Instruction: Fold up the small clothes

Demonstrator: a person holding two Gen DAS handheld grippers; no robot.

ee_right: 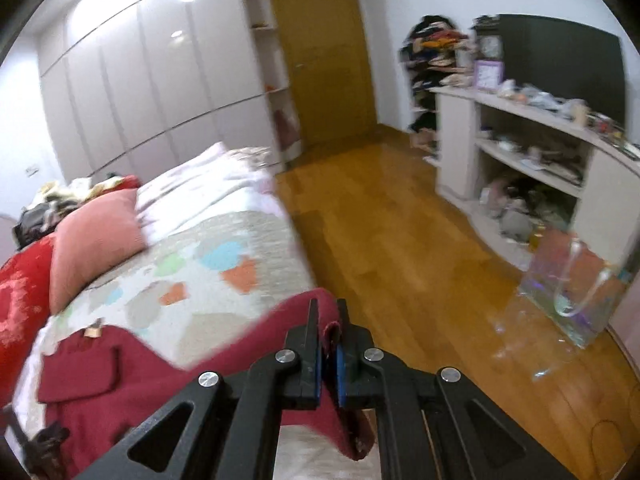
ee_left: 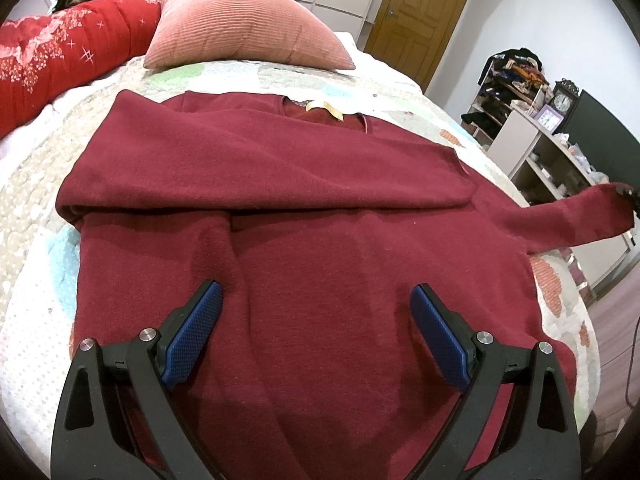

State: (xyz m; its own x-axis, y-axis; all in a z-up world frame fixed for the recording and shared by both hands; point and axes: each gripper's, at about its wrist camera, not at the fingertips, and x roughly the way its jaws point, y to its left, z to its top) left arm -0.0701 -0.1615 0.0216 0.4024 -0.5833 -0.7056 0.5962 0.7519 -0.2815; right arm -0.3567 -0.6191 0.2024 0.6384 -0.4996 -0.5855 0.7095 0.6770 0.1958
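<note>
A dark red sweater (ee_left: 304,216) lies flat on the quilted bed (ee_left: 36,208), its left sleeve folded across the chest below the collar tag. My left gripper (ee_left: 316,308) is open and empty, hovering over the sweater's lower body. My right gripper (ee_right: 329,332) is shut on the cuff of the sweater's right sleeve (ee_right: 320,312), held up off the bed's right edge; the sleeve stretches out to the right in the left wrist view (ee_left: 576,212), where the right gripper's tip shows at the frame edge (ee_left: 628,194).
A pink pillow (ee_left: 244,26) and a red blanket (ee_left: 60,60) lie at the head of the bed. To the right are a wooden floor (ee_right: 400,248), white shelves with clutter (ee_right: 532,152), a clear bag (ee_right: 576,284) and a wooden door (ee_right: 324,64).
</note>
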